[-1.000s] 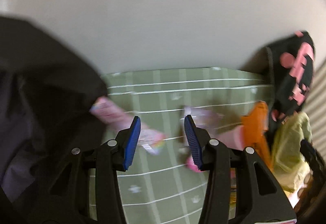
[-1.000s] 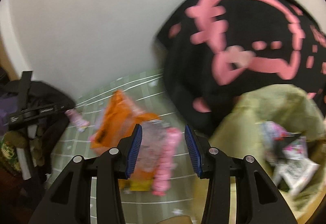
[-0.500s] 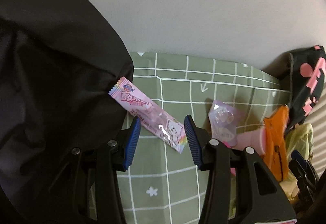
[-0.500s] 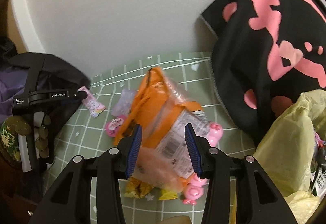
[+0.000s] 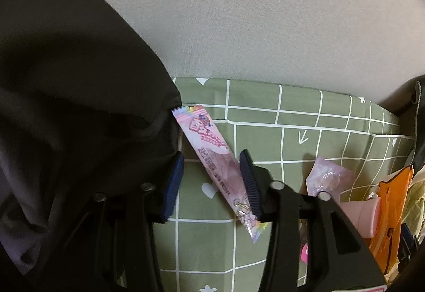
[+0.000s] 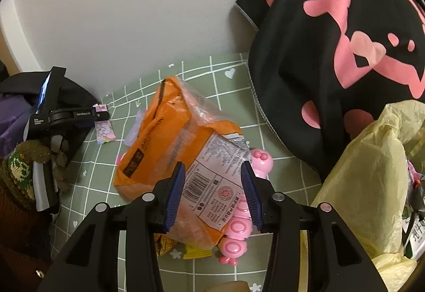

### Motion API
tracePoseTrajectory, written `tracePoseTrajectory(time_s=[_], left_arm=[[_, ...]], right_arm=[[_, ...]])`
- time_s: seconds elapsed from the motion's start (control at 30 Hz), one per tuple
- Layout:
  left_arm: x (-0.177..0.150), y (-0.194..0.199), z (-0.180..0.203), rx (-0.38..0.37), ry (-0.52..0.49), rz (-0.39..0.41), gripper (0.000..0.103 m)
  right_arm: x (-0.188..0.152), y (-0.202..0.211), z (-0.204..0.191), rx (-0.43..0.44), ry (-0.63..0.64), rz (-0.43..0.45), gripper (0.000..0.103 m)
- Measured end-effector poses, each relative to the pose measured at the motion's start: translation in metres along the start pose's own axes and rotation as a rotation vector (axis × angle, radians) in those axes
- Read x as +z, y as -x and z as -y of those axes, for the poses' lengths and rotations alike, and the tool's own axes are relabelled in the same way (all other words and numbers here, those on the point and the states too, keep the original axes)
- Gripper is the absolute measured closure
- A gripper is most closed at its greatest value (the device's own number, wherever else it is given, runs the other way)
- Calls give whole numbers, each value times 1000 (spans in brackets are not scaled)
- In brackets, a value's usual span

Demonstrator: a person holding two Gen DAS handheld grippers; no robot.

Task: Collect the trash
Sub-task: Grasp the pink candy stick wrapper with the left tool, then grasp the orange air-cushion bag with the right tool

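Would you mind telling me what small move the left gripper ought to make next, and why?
Probably finish closing on the long pink wrapper. The left gripper straddles it on the green checked cloth; its jaws have just been closing, yet a gap remains on the near side, so the pads do not seem to pinch it. Its far end lies against the black fabric, so lift gently afterwards.

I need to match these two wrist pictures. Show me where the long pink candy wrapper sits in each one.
Left wrist: long pink candy wrapper runs diagonally through the centre, between the left gripper fingers, its upper end against black fabric.
Right wrist: small at left, under the other gripper's tip.
Shared landmark: the orange snack bag, right edge there, centre here.
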State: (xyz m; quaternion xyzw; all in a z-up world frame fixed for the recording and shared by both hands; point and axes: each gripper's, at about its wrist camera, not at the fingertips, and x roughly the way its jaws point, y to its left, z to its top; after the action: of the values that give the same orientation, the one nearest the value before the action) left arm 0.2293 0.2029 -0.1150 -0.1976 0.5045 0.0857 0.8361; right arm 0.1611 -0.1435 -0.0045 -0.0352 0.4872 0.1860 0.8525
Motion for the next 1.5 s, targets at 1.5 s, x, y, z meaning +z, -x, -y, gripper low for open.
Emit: tracePoseTrajectory(time_s=[1.5], left_arm=[[-47, 99, 70, -238, -275, 37, 98]], right_arm=[[-21, -4, -51, 157, 311, -25, 75]])
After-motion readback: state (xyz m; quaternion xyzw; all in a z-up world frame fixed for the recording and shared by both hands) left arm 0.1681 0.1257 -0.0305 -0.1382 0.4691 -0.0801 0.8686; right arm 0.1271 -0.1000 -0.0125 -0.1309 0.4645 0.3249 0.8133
